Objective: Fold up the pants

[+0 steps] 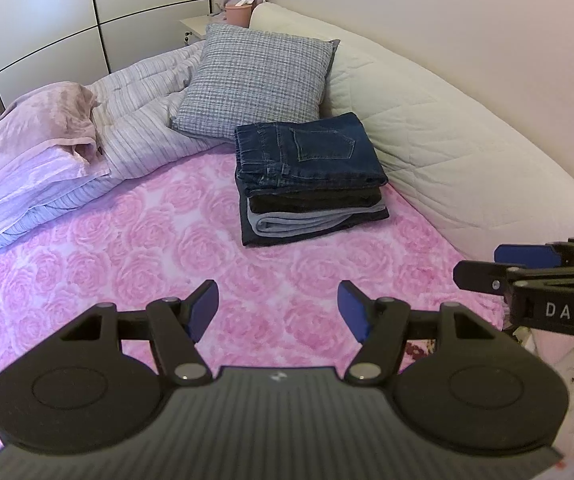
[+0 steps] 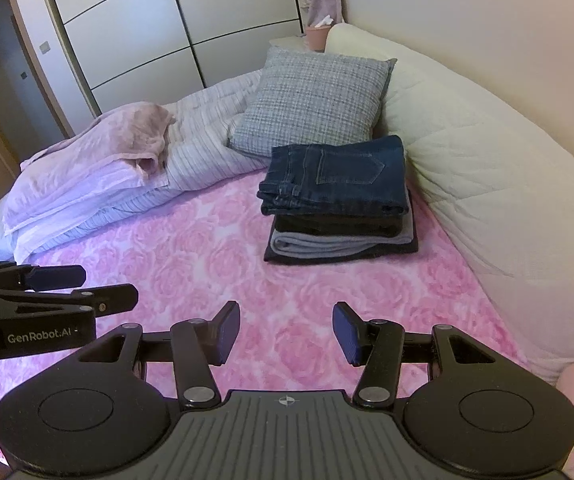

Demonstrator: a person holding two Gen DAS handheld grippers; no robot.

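Folded pants stack (image 1: pixel 311 184), dark jeans on top, sits at far side of pink rose blanket (image 1: pixel 127 264), touching cream quilted bolster (image 1: pixel 447 152), just before grey checked cushion (image 1: pixel 255 80). Left gripper (image 1: pixel 278 312) and right gripper (image 2: pixel 286 334) hover over bare blanket, jaws wide, nothing between (stack well apart). Lower stack layers hard to tell apart. Crumpled striped duvet (image 1: pixel 143 120) borders blanket at left.

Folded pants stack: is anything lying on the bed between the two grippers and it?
Nothing visible. Only bare pink rose blanket lies between the open left gripper, the open right gripper and the stack of folded pants. The grey pillow sits behind the stack, and the white cushion runs along its far side.
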